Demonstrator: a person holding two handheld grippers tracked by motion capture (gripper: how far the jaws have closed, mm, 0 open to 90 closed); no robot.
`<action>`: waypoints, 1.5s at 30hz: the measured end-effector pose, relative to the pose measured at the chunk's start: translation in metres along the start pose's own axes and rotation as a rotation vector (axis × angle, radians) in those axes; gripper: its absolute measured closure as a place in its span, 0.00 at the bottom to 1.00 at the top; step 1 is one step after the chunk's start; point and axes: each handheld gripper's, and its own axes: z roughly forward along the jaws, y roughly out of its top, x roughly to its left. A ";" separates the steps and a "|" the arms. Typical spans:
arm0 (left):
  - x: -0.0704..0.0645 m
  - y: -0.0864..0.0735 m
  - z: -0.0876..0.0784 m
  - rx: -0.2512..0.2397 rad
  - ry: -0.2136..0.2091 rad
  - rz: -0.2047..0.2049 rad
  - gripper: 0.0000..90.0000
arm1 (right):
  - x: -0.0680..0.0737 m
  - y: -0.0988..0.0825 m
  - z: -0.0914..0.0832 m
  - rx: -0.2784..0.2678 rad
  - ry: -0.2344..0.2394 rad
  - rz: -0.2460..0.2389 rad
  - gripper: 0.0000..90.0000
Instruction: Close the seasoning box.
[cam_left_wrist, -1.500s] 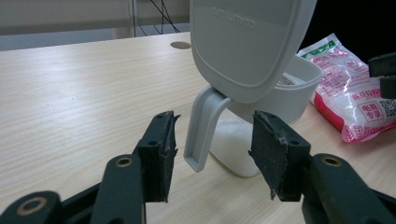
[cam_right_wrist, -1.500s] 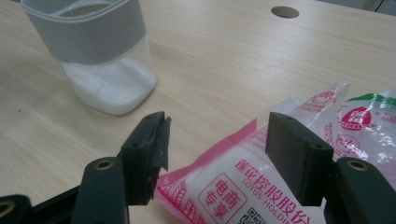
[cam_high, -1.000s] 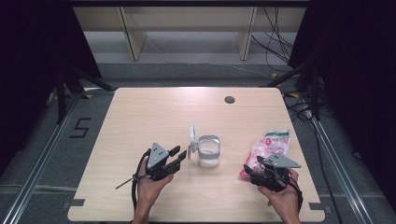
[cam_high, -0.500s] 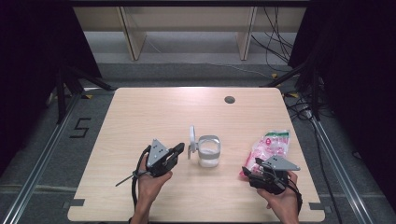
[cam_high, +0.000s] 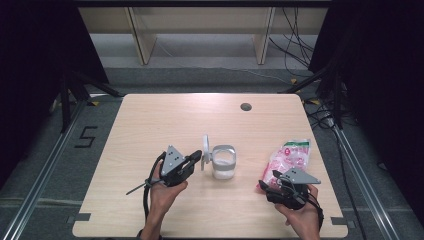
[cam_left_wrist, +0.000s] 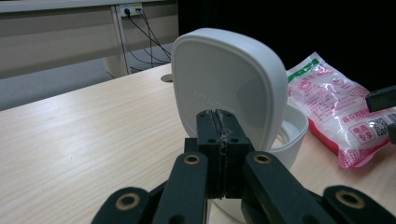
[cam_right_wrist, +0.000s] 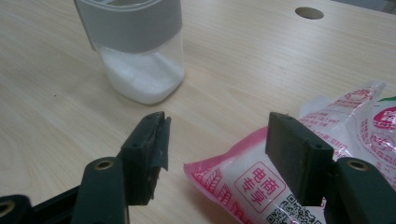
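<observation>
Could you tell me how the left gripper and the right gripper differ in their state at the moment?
The left gripper has its jaws shut, pads pressed together, while the right gripper stands open with a wide gap. The left gripper sits right beside the upright white lid of the container; the right gripper hovers at the corner of the pink-printed bag, not clamping it. Both are hand-held, black-jawed, low over the wooden table.

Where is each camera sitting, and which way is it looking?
High view: above the table's near edge, looking forward and down; both forearms and hands show.
Left gripper view: on the left hand-held gripper, facing the white flip-lid plastic jar; shut black jaws show.
Right gripper view: on the right hand-held gripper, facing the pink-printed plastic bag; open jaws show.
All share jar and bag.
</observation>
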 end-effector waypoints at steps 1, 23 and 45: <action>0.000 0.001 0.001 0.000 0.001 0.007 0.98 | 0.001 0.000 -0.001 0.001 -0.016 -0.001 0.44; -0.013 0.010 0.013 0.014 -0.022 0.055 0.98 | 0.001 -0.001 -0.001 0.006 0.001 -0.015 0.44; -0.025 0.010 0.017 0.026 -0.081 0.044 0.66 | 0.001 -0.001 0.000 0.001 0.013 0.004 0.44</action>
